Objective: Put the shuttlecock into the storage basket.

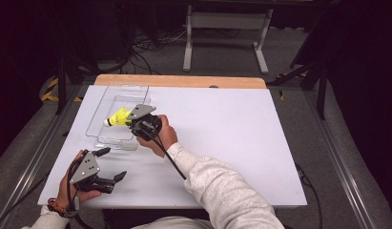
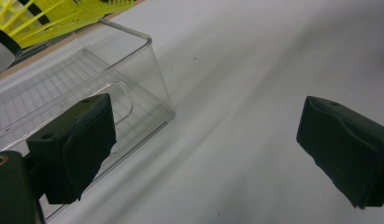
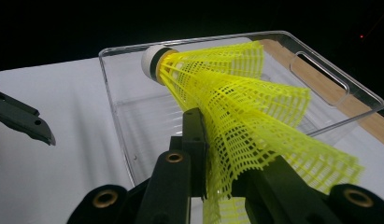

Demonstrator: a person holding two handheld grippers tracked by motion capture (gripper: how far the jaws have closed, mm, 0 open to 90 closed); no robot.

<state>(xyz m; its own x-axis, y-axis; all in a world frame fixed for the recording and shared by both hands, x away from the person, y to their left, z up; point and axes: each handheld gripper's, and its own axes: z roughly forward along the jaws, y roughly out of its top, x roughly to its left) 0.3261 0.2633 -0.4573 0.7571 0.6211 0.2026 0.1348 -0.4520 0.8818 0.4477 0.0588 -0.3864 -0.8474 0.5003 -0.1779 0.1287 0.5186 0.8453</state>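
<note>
Right claw [image 1: 128, 122], centre-left of the high view, is clamped on a yellow shuttlecock [image 1: 118, 117], pinching the mesh skirt w/ the white cork end pointing toward the left edge of the frame. The shuttlecock hangs over the clear plastic bin [image 1: 104, 106] in the upper-left part of the white desk [image 1: 232, 143]; whether it touches the bin can't be told. In the right gripper view the skirt [image 3: 245, 116] is squashed between the two black jaws at bottom centre, its lower edge cut off by the frame, cork [image 3: 152, 63] up near the bin's far rim; the bin's wall and handle slot show at right, but its floor is hard to read thru the glare. Left claw [image 1: 113, 164], lower left of the high view, rests low by the desk's near-left corner w/ jaws spread wide and nothing between them; the hand holding it is partly cut off at the bottom edge. Left gripper view: both pads well apart, bare desk between, bin corner [image 2: 152, 88] behind the left-hand pad, and a scrap of the shuttlecock [image 2: 49, 18] cropped in the upper-left corner.
</note>
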